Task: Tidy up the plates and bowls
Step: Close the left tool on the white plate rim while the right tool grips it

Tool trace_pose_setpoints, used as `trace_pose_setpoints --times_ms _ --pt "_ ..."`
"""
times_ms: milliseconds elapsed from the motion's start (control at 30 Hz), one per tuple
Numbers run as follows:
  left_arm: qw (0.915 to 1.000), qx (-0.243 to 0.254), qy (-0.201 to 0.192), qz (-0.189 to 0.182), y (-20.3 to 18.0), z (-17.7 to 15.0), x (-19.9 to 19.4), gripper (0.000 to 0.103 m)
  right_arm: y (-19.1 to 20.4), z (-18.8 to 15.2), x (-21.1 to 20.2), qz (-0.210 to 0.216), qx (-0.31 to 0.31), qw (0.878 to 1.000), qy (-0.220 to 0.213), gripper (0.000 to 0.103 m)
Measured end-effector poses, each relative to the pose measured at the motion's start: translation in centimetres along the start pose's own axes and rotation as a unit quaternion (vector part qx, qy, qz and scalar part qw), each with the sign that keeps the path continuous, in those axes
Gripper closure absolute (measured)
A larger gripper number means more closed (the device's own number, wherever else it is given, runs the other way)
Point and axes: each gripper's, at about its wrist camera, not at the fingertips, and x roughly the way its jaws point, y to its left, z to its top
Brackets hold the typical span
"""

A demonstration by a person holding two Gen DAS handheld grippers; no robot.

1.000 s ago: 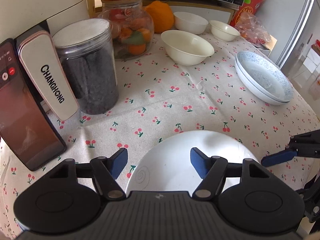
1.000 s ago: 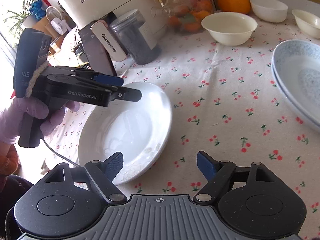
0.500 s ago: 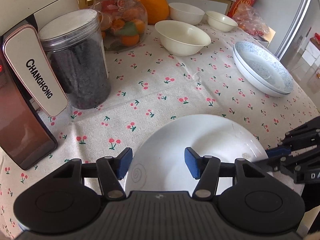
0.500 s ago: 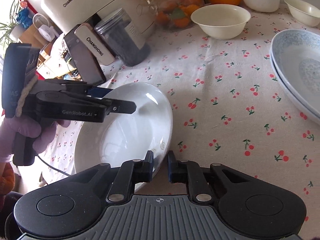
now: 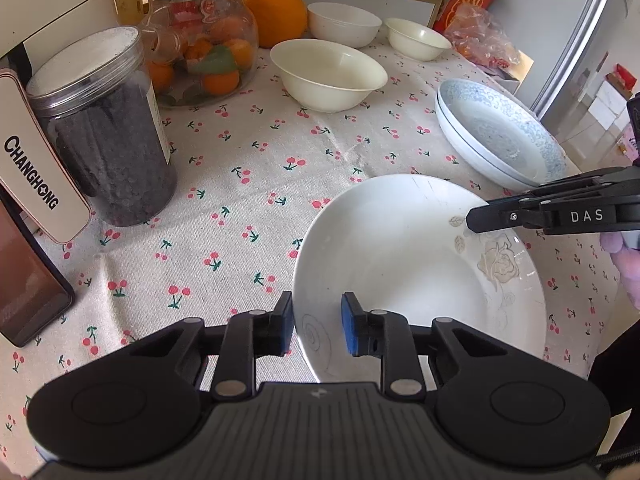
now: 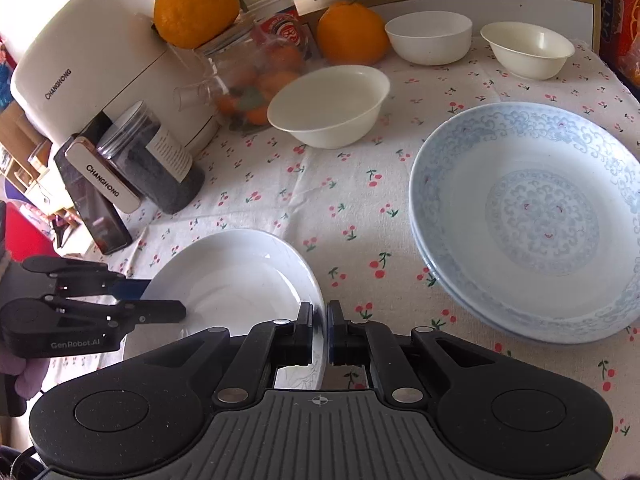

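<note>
A white plate [image 5: 404, 264] with a pale rose print is held above the cherry-print cloth. My left gripper [image 5: 317, 328] straddles its near-left rim, jaws narrowed with a small gap. My right gripper [image 6: 319, 330] is shut on the plate's rim [image 6: 316, 304]. The plate also shows in the right wrist view [image 6: 236, 280]. Two stacked blue-patterned plates [image 6: 532, 220] lie on the right, also in the left wrist view [image 5: 500, 136]. A large cream bowl [image 5: 328, 74] and two smaller bowls [image 5: 344, 24] [image 5: 418, 38] stand at the back.
A jar of dark contents [image 5: 104, 128], a Changhong appliance [image 6: 80, 64], a phone [image 5: 24, 280], a glass jar of oranges [image 5: 200, 44] and loose oranges [image 5: 276, 12] crowd the left and back. The table edge is on the right.
My right gripper closed on the white plate's rim and the plate shifted right, toward the blue plates. My left gripper's jaws narrowed around the opposite rim.
</note>
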Motion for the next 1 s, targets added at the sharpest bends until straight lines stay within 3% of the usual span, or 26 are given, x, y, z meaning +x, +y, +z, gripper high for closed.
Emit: trace_pose_setpoints --times_ms 233,533,800,1000 --pt "0.9996 -0.022 0.017 -0.003 0.0 -0.4 -0.4 0.081 0.1 -0.6 -0.5 0.01 0.0 0.999 0.031 0.087" --pt "0.9985 -0.051 0.022 -0.006 0.0 -0.9 -0.5 0.081 -0.5 -3.0 -1.5 0.042 0.03 0.996 0.074 0.086" --pt "0.9972 -0.073 0.012 -0.005 -0.1 -0.7 -0.4 0.083 0.0 -2.9 -2.3 0.03 0.003 0.998 0.052 0.089" --pt "0.9954 -0.094 -0.019 -0.009 -0.3 0.5 -1.1 0.084 -1.2 -1.5 -3.4 0.033 0.018 0.999 0.023 0.089"
